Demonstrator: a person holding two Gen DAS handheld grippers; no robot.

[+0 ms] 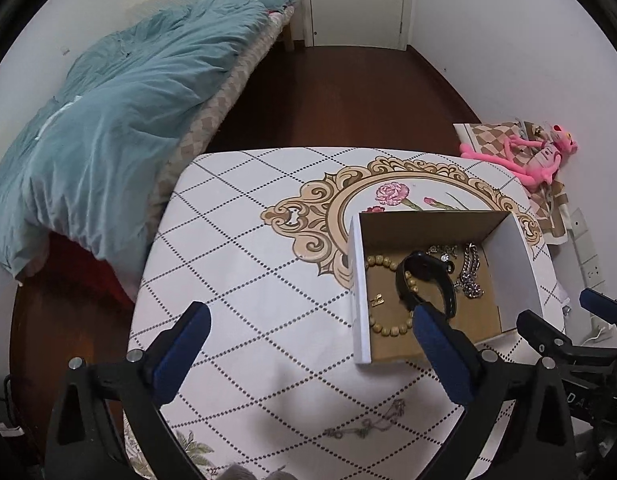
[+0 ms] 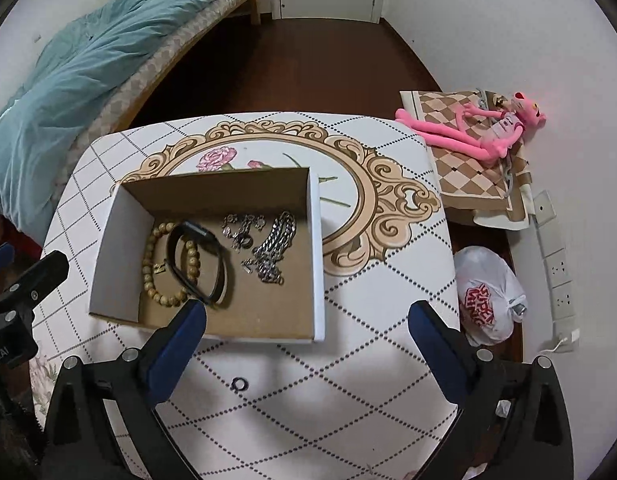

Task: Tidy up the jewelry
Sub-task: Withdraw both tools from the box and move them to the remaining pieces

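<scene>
Left tongs [image 1: 310,330] spread wide, nothing between the blue pads, hovering over the white worktop with dotted diamond pattern [image 1: 244,280]. Right tongs [image 2: 306,330] likewise released and empty.

Landmark: open white cardboard box with brown inside [image 2: 318,264]. In it: tan wooden bead bracelet [image 2: 150,256], black watch-style band [image 2: 220,264] lying across the beads, small silver charm bracelet [image 2: 244,228], chunky silver chain [image 2: 274,248].

Only the right view shows a small dark ring [image 2: 240,384] on the worktop just in front of the box, between the tong pads, plus a white plastic bag with red print [image 2: 488,296] on the floor right of the box.

Only the left view shows a thin pale chain [image 1: 368,424] on the worktop in front of the box; faint, hard to make out. There the right pad of the left tongs hides part of the beads and band. Tiny gold piece [image 1: 376,300] inside the bead loop, too small to identify.

Pink plush toy [image 2: 480,136] beyond the box, on checked cloth.
</scene>
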